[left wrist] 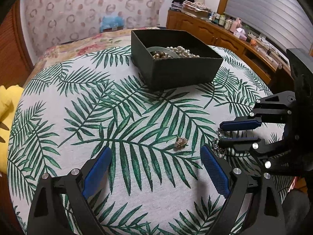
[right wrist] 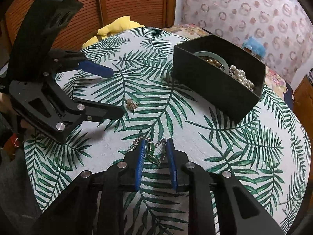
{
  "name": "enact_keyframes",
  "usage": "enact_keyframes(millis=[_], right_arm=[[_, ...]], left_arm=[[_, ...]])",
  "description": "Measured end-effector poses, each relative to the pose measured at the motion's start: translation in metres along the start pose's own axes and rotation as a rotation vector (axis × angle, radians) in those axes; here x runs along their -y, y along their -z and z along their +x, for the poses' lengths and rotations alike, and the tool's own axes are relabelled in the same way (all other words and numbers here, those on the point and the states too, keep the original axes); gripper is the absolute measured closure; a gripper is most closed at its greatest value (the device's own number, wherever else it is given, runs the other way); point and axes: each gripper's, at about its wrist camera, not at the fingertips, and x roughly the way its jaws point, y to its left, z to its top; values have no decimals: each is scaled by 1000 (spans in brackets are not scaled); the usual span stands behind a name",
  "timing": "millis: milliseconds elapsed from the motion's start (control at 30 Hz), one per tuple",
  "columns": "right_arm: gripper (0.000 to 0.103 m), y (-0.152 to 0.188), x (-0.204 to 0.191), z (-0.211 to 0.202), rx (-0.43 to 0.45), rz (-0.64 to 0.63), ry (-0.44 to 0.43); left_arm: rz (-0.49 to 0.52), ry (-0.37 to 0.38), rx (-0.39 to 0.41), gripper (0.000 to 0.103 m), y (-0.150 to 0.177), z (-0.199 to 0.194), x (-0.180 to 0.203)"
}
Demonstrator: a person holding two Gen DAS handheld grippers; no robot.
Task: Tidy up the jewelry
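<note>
A black open box [left wrist: 182, 72] holds pearl strands [left wrist: 183, 51], a green bangle and gold beads; it also shows in the right wrist view [right wrist: 213, 96]. A small gold brooch [left wrist: 181, 143] lies on the leaf-print cloth, also visible in the right wrist view [right wrist: 132, 104]. A silver chain with green stones [right wrist: 153, 151] lies between my right gripper's fingers. My right gripper [right wrist: 155, 146] is partly closed around it, not clamped; it shows in the left wrist view [left wrist: 220, 134]. My left gripper [left wrist: 154, 157] is open and empty, just short of the brooch; it shows in the right wrist view [right wrist: 117, 92].
The round table wears a palm-leaf cloth [left wrist: 121, 121]. A yellow plush toy [right wrist: 115, 29] sits at its far edge by a wooden door. A wooden sideboard [left wrist: 225, 37] with bottles and clutter stands to the right. A floral bed lies behind.
</note>
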Motion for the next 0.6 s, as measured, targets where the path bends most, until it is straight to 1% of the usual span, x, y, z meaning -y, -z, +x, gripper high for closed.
enact_keyframes(millis=[133, 233, 267, 400, 433, 500, 533, 600], right_arm=[[87, 1, 4, -5, 21, 19, -11], [87, 3, 11, -8, 35, 48, 4], [97, 3, 12, -9, 44, 55, 9], [98, 3, 20, -14, 59, 77, 21], [98, 3, 21, -15, 61, 78, 24], [98, 3, 24, -17, 67, 84, 27], [98, 3, 25, -18, 69, 86, 29], [98, 3, 29, -20, 76, 96, 35]], left_arm=[[0, -1, -3, 14, 0, 1, 0], [2, 0, 0, 14, -1, 2, 1], [5, -2, 3, 14, -1, 2, 2], [22, -1, 16, 16, -3, 2, 8], [24, -2, 19, 18, -4, 2, 9], [28, 3, 22, 30, -5, 2, 11], [29, 3, 23, 33, -5, 3, 12], [35, 9, 26, 44, -5, 3, 15]])
